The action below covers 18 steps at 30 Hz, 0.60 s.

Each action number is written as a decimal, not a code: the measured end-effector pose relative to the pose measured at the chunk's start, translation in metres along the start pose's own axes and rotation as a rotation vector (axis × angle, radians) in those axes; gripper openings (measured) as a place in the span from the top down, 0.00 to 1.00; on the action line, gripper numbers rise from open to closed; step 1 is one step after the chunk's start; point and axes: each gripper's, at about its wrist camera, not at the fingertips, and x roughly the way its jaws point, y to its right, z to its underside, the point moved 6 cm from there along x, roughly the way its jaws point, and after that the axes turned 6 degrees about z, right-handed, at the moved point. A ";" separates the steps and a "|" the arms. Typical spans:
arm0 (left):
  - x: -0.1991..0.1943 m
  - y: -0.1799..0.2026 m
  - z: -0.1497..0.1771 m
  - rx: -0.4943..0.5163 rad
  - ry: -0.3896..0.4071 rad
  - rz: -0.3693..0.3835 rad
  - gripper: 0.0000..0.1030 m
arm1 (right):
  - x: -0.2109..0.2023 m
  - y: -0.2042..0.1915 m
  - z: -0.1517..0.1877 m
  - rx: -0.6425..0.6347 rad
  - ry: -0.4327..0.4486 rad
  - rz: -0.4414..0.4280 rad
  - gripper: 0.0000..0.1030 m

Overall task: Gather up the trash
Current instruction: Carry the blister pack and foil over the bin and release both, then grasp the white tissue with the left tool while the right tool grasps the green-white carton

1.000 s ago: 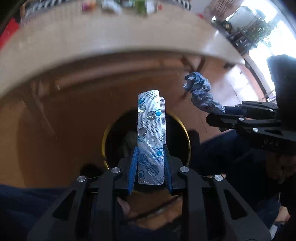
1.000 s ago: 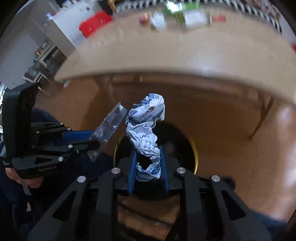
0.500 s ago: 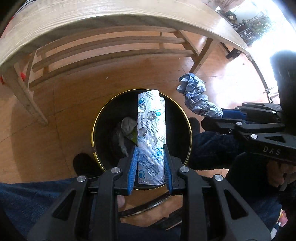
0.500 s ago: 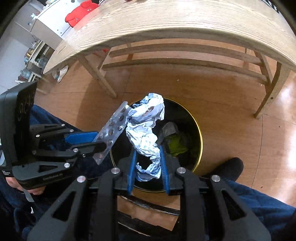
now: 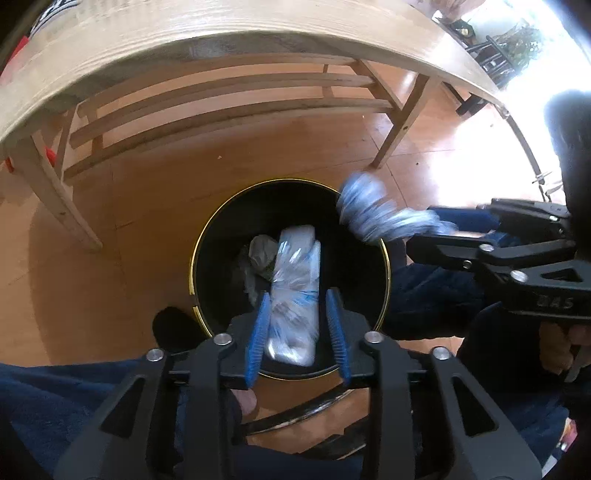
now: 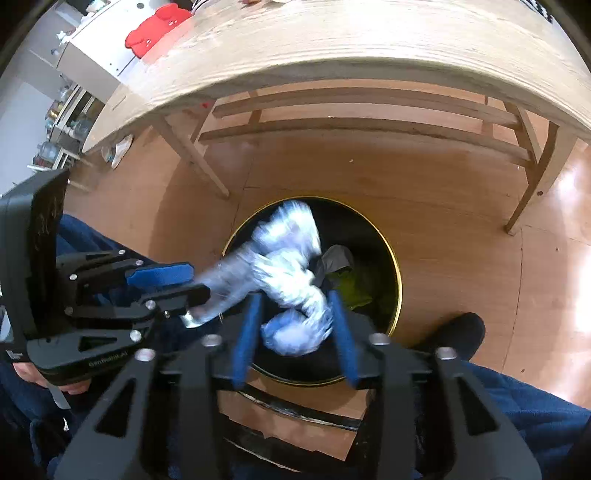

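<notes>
Nearest to me were my own knees in dark blue trousers [image 5: 55, 398], and above them my left gripper [image 5: 298, 332] pointed steeply down over the black bin [image 5: 207, 258] with its gold rim. Its jaws had just been opening, and the blue pads stood apart with a gap on each side of the pill strip [image 5: 293, 291], which showed blurred between them over the bin's mouth (I could not tell whether a pad still brushed it). My right gripper [image 6: 295, 328] hung over the same bin from the right, its jaws likewise just spread, and the crumpled wrapper [image 6: 291, 266] was a blur between and beyond the pads, gripped by neither. From the left camera that wrapper showed at the bin's right rim, off the tips of the right gripper. Each tool was held in a hand [image 5: 554, 347] at its near end. A dark shoe [image 6: 458, 332] stood on the floor just right of the bin.

Down inside the bin lay a grey scrap [image 6: 336, 258] and something yellow-green [image 6: 351, 288]. Beyond it ran the brown wooden floor [image 6: 443, 206], then the pale legs and rails of the wooden table [image 6: 332, 48], whose top arched across the far side. Far left, a red object [image 6: 155, 33] sat on a white cabinet.
</notes>
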 end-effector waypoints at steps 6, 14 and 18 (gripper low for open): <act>-0.002 -0.003 -0.001 -0.005 0.015 -0.013 0.42 | -0.002 0.004 -0.001 0.005 0.011 0.002 0.43; -0.032 -0.003 -0.018 -0.024 0.121 0.019 0.33 | -0.033 0.006 -0.022 0.012 0.129 -0.001 0.37; -0.068 -0.012 -0.054 -0.015 0.232 -0.018 0.23 | -0.068 0.014 -0.061 0.039 0.238 0.005 0.28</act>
